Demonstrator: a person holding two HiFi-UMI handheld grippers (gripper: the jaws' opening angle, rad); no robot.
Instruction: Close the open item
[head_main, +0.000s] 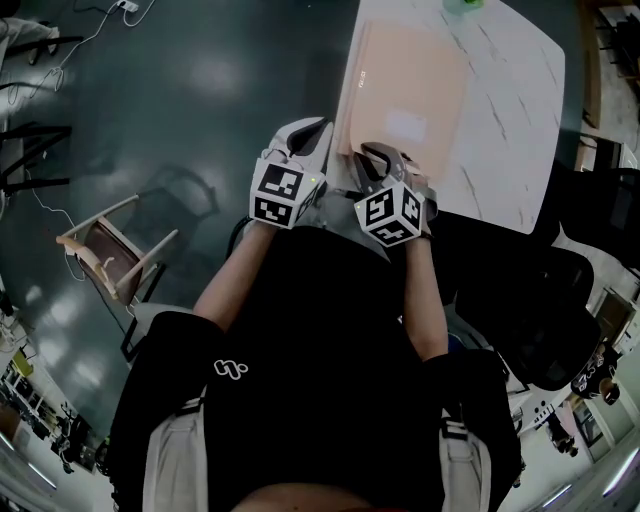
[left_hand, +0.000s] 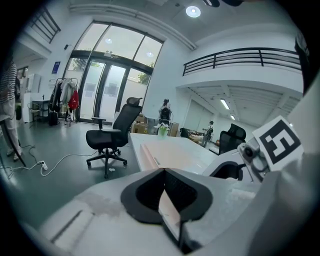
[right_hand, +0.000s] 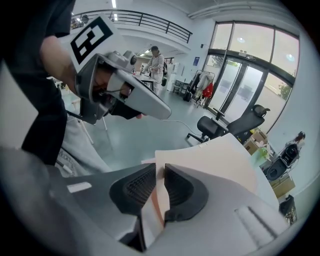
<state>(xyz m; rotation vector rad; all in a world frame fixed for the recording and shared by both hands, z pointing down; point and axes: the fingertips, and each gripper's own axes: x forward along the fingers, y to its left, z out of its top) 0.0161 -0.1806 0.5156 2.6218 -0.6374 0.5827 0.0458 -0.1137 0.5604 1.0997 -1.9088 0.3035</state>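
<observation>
A pale pink folder (head_main: 410, 90) lies on the white table (head_main: 510, 130); the left claw (left_hand: 164, 192) pinches its cover edge; the right claw's (right_hand: 159, 186) jaws stand slightly apart around that edge.

A green thing (head_main: 463, 5) on the counter (head_main: 520, 120) is cut off by the head view's top edge, with too little showing to name it; the folder (head_main: 410, 100) has its near edge hidden under the left gripper (head_main: 316, 136) and the right gripper (head_main: 376, 154); the small print (head_main: 361, 78) on its cover is too small to read.
</observation>
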